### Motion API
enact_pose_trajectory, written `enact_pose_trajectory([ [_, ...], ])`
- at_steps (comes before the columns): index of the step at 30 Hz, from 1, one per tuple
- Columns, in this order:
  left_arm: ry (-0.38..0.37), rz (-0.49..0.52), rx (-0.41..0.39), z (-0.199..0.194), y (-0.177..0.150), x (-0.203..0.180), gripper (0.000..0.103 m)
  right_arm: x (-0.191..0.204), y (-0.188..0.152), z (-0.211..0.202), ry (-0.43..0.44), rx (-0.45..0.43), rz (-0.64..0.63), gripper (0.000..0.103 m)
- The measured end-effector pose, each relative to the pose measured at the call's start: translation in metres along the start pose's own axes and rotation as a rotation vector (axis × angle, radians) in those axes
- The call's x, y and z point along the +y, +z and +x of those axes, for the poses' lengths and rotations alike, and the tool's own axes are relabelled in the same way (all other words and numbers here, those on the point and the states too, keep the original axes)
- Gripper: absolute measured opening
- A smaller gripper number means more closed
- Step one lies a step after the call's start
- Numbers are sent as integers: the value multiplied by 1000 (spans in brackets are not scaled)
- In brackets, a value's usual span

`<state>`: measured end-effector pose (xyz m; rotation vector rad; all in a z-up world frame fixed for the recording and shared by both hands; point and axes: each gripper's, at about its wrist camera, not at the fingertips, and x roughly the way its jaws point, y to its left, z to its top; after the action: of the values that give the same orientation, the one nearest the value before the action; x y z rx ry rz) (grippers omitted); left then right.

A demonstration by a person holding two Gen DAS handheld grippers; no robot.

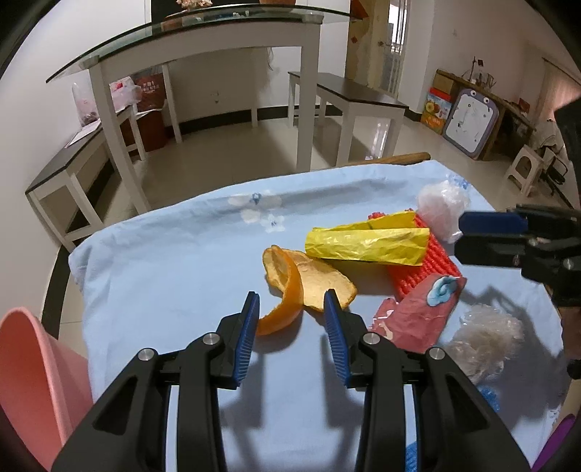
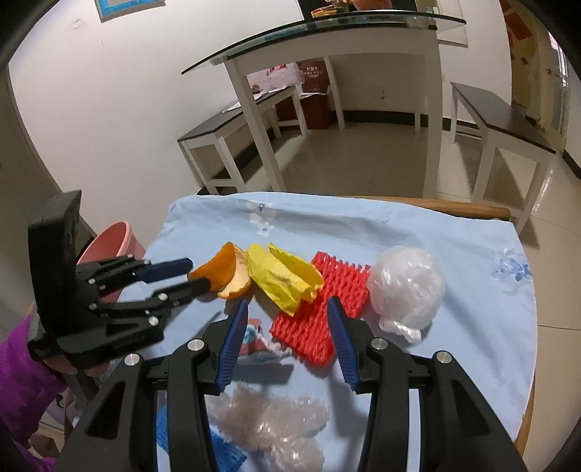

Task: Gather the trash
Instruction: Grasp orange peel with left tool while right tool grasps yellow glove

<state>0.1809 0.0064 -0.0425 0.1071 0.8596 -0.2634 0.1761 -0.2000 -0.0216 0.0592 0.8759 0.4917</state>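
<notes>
Left gripper [image 1: 291, 303] – fingers spread, orange peel [image 1: 305, 281] between the tips, contact hard to tell. Right gripper [image 2: 287, 310] fingers apart, nothing pinched, over the red foam net [image 2: 319, 316]. Trash on the blue cloth [image 1: 174, 261] – yellow wrapper [image 1: 366, 241], white bag ball [image 2: 405, 287]. Pink bin [image 2: 109, 247] beside the table.

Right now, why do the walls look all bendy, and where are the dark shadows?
Left wrist view: the fisheye lens curves the room, and the left gripper throws soft shadows on the blue cloth. Right wrist view: same bending, dark corners, glare on the glass tabletop.
</notes>
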Motion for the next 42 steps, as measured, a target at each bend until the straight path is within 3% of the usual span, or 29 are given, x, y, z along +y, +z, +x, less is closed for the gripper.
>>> enact_pose_trajectory([
  [1,-1,2,2,2,0,0,21,0,2,2,0,0,-4,45],
  [4,-27,-14,-2,4,-1,0,6,0,9,9,-4,5,-20,47],
  [19,-68,-126,-83,-34,-10,10,3,6,19,51,-20,120,-129,48],
  [20,-69,-133,-86,-36,-11,10,3,8,18,52,-24,124,-143,45],
  [22,-75,-147,-99,-42,-13,10,3,11,15,56,-26,145,-164,17],
  [24,-77,-158,-111,-48,-15,9,3,12,14,57,-24,154,-159,12],
  [34,-86,-242,-172,-78,-29,3,3,26,16,6,-5,34,-134,7],
  [42,-1,-305,-216,-116,-45,15,3,63,15,-18,78,-26,-111,7],
])
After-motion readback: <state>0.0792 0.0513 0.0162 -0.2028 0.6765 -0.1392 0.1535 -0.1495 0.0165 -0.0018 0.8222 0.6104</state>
